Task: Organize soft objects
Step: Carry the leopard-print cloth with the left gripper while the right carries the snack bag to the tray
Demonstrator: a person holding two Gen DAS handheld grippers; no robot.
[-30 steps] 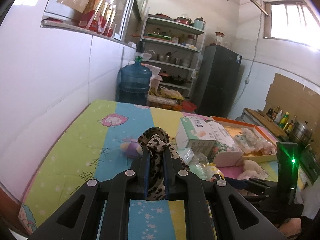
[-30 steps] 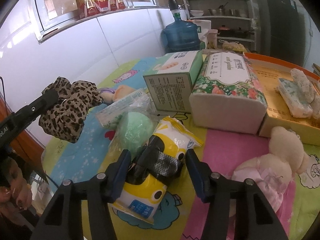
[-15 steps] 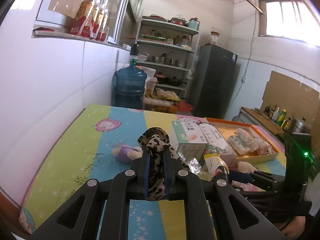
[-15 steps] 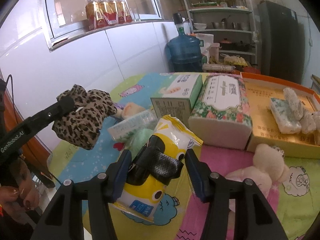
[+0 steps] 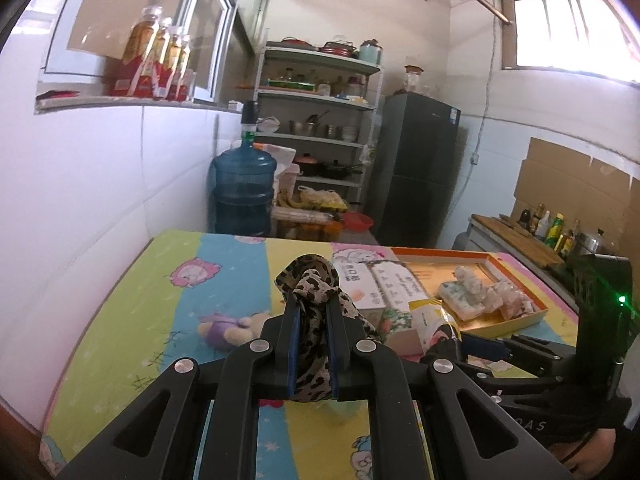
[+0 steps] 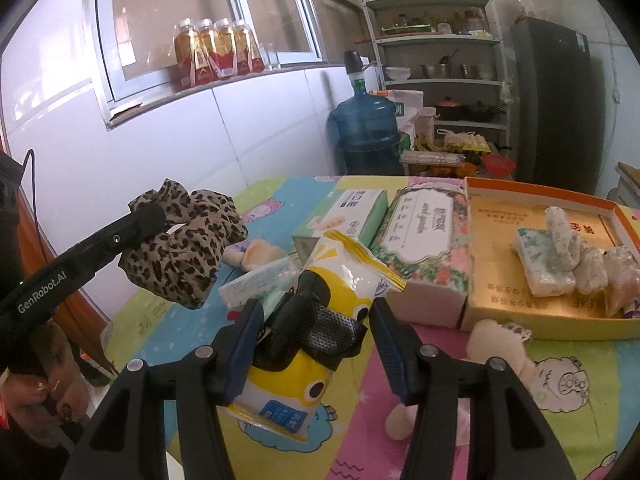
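My left gripper (image 5: 311, 304) is shut on a leopard-print scrunchie (image 5: 308, 280), held in the air above the colourful cartoon mat (image 5: 168, 304). The right wrist view shows the same scrunchie (image 6: 188, 248) at the left, bunched around the black finger. A yellow-and-white tissue pack (image 6: 340, 268) with a cartoon face sits between the blue pads of my right gripper (image 6: 316, 306), which is shut on it and holds it clear of the mat. That pack (image 5: 430, 316) also shows in the left wrist view, low right. An orange-rimmed tray (image 6: 536, 196) with several wrapped soft packets lies at the right.
A green-white tissue box (image 6: 352, 208) and a floral tissue pack (image 6: 424, 232) stand before the tray. A cream plush toy (image 6: 496, 344) lies low right; a purple plush (image 5: 224, 328) lies left of centre. A clear green packet (image 6: 260, 280) rests below my right gripper. A water jug (image 5: 244, 192) stands behind.
Both grippers have risen with what they hold. The tissue pack has come up off the mat and the table objects now sit lower in both views.
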